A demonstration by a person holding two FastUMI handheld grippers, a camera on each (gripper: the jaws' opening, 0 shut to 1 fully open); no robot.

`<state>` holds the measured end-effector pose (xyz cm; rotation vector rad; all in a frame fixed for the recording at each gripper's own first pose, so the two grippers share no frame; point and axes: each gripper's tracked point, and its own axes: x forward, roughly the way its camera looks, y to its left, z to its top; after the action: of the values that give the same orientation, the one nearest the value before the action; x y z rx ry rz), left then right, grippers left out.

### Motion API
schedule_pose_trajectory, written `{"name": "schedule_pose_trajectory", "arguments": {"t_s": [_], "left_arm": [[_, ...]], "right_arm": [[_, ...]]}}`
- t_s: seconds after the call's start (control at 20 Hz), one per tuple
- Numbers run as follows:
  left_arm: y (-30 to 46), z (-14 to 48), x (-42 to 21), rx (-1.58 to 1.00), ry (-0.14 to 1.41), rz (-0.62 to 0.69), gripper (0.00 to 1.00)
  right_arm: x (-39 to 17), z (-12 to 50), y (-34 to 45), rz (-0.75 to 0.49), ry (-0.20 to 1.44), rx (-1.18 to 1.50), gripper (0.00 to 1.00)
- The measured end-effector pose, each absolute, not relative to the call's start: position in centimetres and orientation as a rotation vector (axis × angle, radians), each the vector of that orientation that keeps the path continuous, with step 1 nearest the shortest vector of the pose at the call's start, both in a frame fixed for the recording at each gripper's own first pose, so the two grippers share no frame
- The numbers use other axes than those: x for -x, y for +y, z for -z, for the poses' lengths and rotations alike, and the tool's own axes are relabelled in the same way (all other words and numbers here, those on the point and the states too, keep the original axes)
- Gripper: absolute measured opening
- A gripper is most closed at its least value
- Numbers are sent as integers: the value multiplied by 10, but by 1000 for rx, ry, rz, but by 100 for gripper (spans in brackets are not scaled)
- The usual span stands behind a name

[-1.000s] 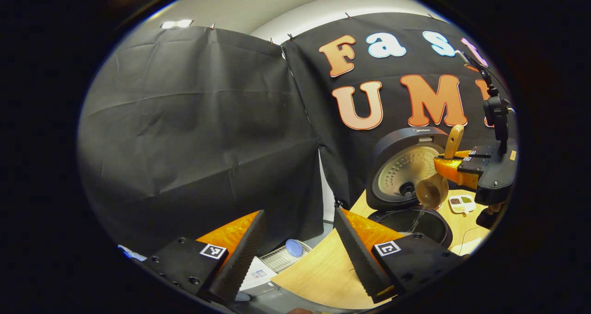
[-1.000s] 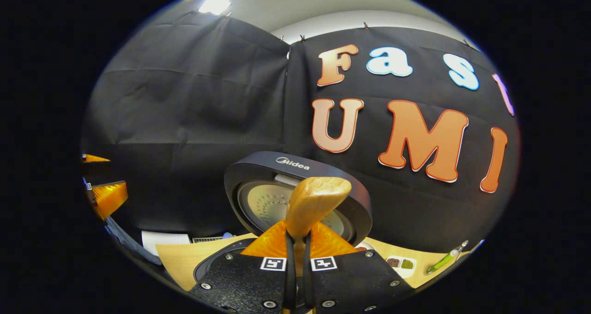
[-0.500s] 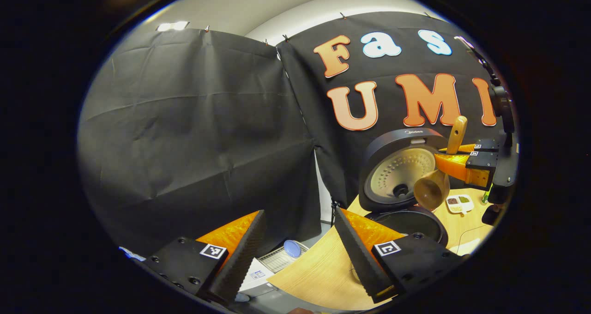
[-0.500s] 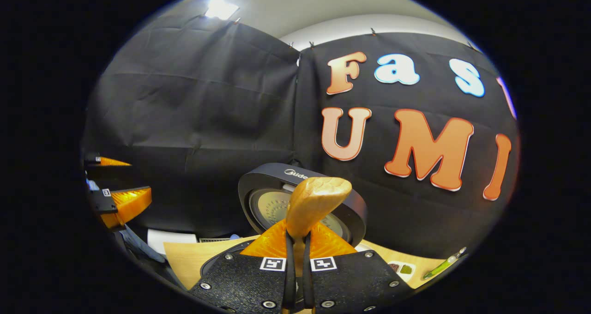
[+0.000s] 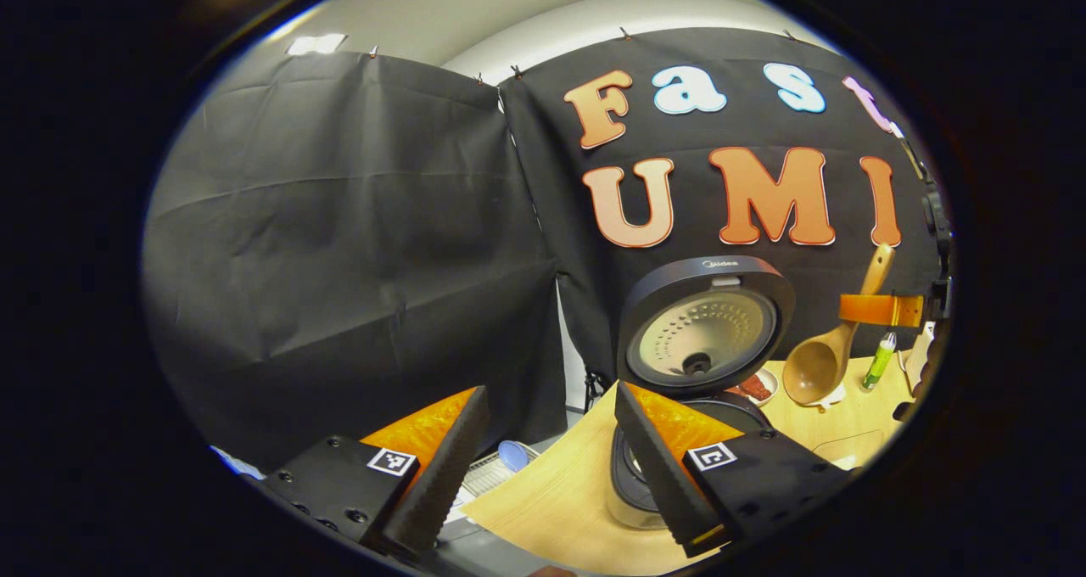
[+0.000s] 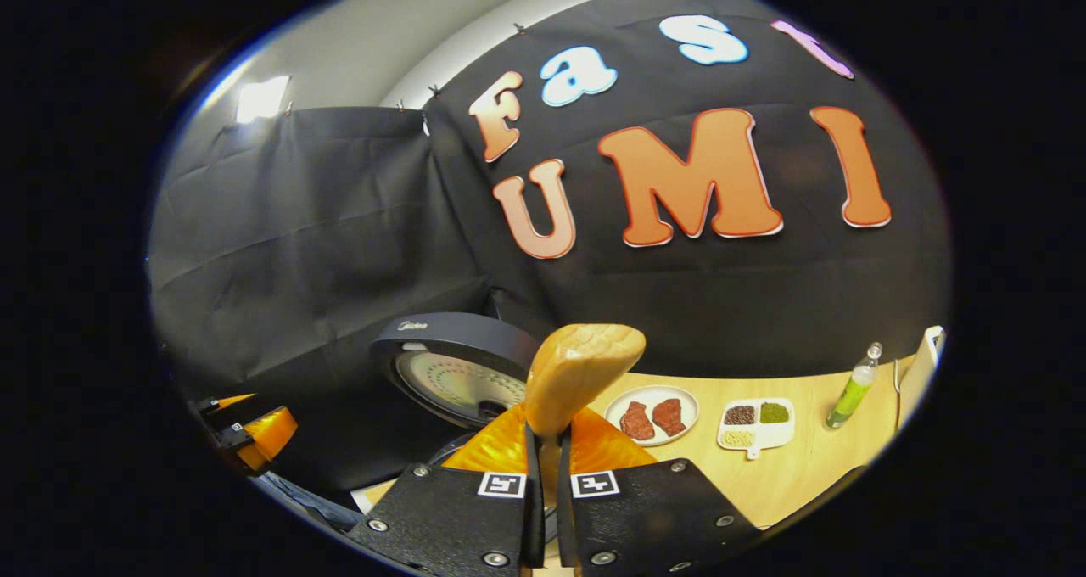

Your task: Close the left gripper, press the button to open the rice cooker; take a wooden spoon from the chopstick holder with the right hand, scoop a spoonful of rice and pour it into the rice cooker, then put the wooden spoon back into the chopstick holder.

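Left gripper (image 5: 543, 467): fingers spread wide with nothing between them, hanging over the near edge of the wooden table (image 5: 560, 501).
Right gripper (image 6: 547, 467): both fingers pressed on the handle of the wooden spoon (image 6: 577, 373); handle end sticks up above the fingers.
Spoon from the left gripper view: bowl hangs low, handle tilts up to the right, to the right of the rice cooker (image 5: 700, 331) and above the table; whether any rice is left in the bowl cannot be told.
Rice cooker: lid stands upright and open, pot beneath partly hidden by the left gripper's finger.
Open room: bare tabletop between the cooker and the green bottle (image 6: 853, 388); a plate (image 6: 652, 414) and a small divided dish (image 6: 755, 424) sit along the back.
Writing: a small brand mark on the lid rim, too small to read surely.
Cut off: the chopstick holder's place cannot be told; the table's right end runs out of view.
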<state>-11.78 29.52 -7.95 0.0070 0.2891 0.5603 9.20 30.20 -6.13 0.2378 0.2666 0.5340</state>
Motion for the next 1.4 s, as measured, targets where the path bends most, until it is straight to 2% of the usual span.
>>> {"name": "schedule_pose_trajectory", "arguments": {"t_s": [0.45, 0.5, 0.7, 1.0, 1.15, 1.2, 1.25, 1.4], "left_arm": [[260, 48, 89, -48, 261, -493, 100], [256, 44, 86, -60, 255, -485, 93], [233, 39, 69, -70, 246, -443, 100], [180, 41, 47, -76, 252, -348, 100], [159, 40, 40, -75, 244, -313, 100], [155, 41, 38, -68, 246, -307, 93], [150, 42, 36, -58, 247, -302, 100], [137, 40, 30, -54, 247, -285, 100]], "right_arm": [[-69, 133, 150, -255, 395, -279, 5], [-63, 139, 133, -222, 408, -286, 6], [-41, 158, 71, -93, 434, -320, 6], [-7, 177, -12, 72, 467, -355, 5], [10, 183, -42, 123, 480, -357, 6], [15, 185, -48, 130, 478, -365, 6], [19, 186, -53, 136, 479, -372, 5], [32, 199, -65, 155, 496, -366, 5]]}}
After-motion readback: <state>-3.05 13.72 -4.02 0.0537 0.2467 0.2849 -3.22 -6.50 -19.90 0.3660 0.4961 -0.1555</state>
